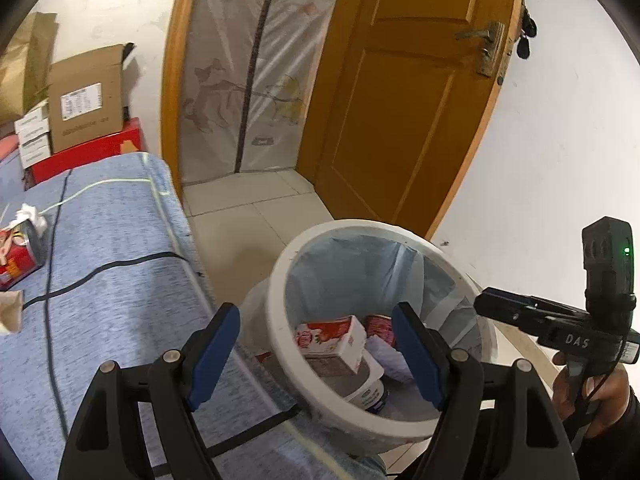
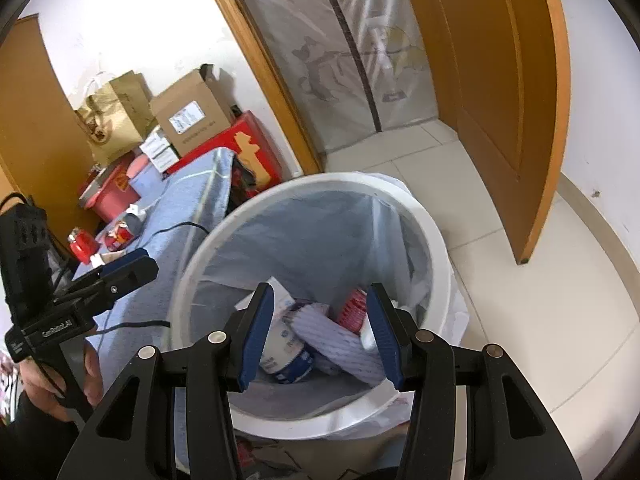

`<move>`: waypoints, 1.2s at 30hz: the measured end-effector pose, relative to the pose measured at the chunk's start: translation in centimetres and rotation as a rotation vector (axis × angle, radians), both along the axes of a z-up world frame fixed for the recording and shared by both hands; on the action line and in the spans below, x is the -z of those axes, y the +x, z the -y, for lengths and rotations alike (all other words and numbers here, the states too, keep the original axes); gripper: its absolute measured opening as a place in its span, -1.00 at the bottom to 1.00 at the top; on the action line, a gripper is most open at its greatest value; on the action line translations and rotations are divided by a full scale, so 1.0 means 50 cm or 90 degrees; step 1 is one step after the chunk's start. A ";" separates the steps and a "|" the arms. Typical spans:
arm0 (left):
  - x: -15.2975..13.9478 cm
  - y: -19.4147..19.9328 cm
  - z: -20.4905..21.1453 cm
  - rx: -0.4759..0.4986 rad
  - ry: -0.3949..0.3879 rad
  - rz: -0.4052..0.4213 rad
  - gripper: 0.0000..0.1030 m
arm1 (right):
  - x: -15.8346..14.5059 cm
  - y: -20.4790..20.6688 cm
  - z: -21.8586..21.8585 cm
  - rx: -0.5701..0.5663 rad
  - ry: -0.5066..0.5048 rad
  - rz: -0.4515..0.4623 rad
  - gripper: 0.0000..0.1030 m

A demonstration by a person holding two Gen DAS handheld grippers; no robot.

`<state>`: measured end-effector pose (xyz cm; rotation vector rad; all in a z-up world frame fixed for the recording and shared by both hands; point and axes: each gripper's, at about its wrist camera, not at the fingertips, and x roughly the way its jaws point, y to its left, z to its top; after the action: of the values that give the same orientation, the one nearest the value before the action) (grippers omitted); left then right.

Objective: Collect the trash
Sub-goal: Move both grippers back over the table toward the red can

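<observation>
Both grippers — left gripper [image 1: 316,354] and right gripper [image 2: 318,334] — I hold spread wide, empty, over the round white bin [image 2: 434,240] at lower centre; its plastic liner holds a carton [image 1: 332,340], a ribbed foam sleeve [image 2: 344,342] and a tub [image 2: 286,354].

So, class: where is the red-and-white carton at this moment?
In the left wrist view, the red-and-white carton lies inside the white bin, between the open left gripper's fingers, beside the blue-covered table.
</observation>
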<state>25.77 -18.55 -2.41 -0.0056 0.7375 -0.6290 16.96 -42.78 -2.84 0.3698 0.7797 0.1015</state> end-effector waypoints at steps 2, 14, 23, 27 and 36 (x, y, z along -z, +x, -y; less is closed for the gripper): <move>-0.006 -0.007 -0.014 -0.009 -0.001 0.003 0.52 | -0.010 -0.003 -0.011 -0.010 -0.002 0.009 -0.04; -0.030 -0.065 -0.100 -0.052 -0.001 0.011 0.52 | -0.055 -0.018 -0.079 -0.062 -0.002 0.037 -0.05; -0.036 -0.106 -0.194 -0.120 -0.006 0.018 0.52 | -0.065 -0.014 -0.168 -0.126 -0.001 0.044 -0.05; -0.037 -0.115 -0.256 -0.167 -0.007 0.019 0.52 | -0.069 0.000 -0.220 -0.160 -0.009 0.039 -0.05; -0.050 -0.109 -0.402 -0.264 -0.002 0.031 0.52 | -0.083 0.045 -0.337 -0.228 -0.015 0.046 -0.04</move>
<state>20.35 1.53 0.08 -0.1419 0.6622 -0.2328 19.20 -25.95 1.29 0.2005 0.7689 0.4389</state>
